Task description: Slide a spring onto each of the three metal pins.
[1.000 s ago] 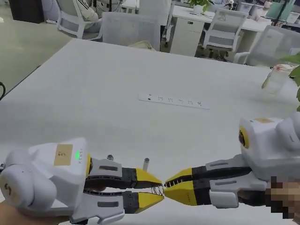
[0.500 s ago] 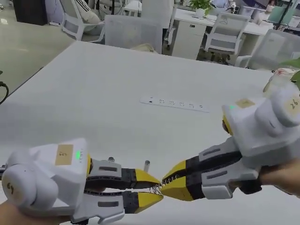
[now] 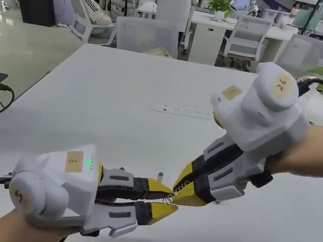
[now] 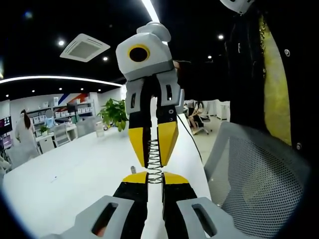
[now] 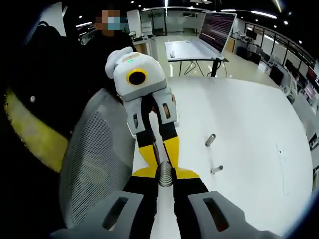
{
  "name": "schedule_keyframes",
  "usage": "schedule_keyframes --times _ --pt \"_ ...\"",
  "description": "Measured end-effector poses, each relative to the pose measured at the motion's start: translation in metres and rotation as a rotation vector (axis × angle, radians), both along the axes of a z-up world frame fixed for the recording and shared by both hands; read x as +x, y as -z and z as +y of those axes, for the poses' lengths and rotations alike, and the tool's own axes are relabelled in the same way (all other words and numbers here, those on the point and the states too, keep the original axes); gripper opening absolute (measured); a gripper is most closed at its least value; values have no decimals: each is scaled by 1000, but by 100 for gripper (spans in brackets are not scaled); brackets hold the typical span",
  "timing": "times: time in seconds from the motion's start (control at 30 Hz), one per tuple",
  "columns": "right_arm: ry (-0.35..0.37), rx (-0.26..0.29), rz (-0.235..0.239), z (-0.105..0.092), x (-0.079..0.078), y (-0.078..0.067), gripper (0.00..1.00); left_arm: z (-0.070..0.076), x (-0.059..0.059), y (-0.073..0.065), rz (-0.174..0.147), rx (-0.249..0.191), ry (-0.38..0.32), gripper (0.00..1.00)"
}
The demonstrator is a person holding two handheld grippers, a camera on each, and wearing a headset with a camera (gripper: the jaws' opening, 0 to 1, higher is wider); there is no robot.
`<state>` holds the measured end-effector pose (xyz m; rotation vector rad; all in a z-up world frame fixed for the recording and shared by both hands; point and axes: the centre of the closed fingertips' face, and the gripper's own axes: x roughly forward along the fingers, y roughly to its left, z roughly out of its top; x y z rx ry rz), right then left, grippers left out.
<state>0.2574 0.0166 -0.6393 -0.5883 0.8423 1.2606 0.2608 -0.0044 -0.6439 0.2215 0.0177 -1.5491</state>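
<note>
Spring point(image 4: 155, 158) one of three is in your tools now, and by my reading none is seated for certain. Your white workbench point(image 3: 126, 101) runs broad ahead of you, with a power strip point(image 3: 184, 111) lying well beyond the work. Over the near part of the bench your two tools meet nose to nose. Your right gripper point(image 3: 177, 192) slants in from the right, its jaws pressed together on one end of the spring. In the right gripper view you look straight down the coil, pinched between your own yellow tips. Your left gripper point(image 3: 168, 198) lies level, its jaws drawn nearly together on a thin grey shaft point(image 5: 158, 152). I take that shaft for the third metal pin, though I cannot tell how far it runs inside the coil. Two more pins sit on the bench just beyond the tips, bare as far as I can see. One is an upright metal pin point(image 5: 210, 140). Near it is a smaller pin point(image 5: 216, 170), too small to tell whether it stands or lies. The spring bridges both pairs of tips, clear of the bench. So this one looks part-threaded at best. Pushing it home is left to do, and then the two bench pins each need a spring.
</note>
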Motion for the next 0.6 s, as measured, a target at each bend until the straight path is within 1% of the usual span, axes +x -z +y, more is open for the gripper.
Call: schedule_keyframes --times 0.1,0.13,0.23,0.33,0.43,0.6 --pt "-38 -55 0 -1 -1 0 8 -1 0 -1 -1 0 0 2" --pt "-42 -60 -1 -1 -1 0 8 -1 0 -1 -1 1 0 2" --pt "-76 -114 -3 -2 -1 1 8 -2 -1 -1 -3 6 1 2" --pt "-104 -153 -10 -1 -1 2 8 -3 0 0 -5 10 -1 2" --pt "-119 -171 -13 0 0 1 8 -3 0 0 -9 11 -6 2" --pt "-128 -185 -20 1 3 -1 8 -2 4 -2 -3 3 -21 2"
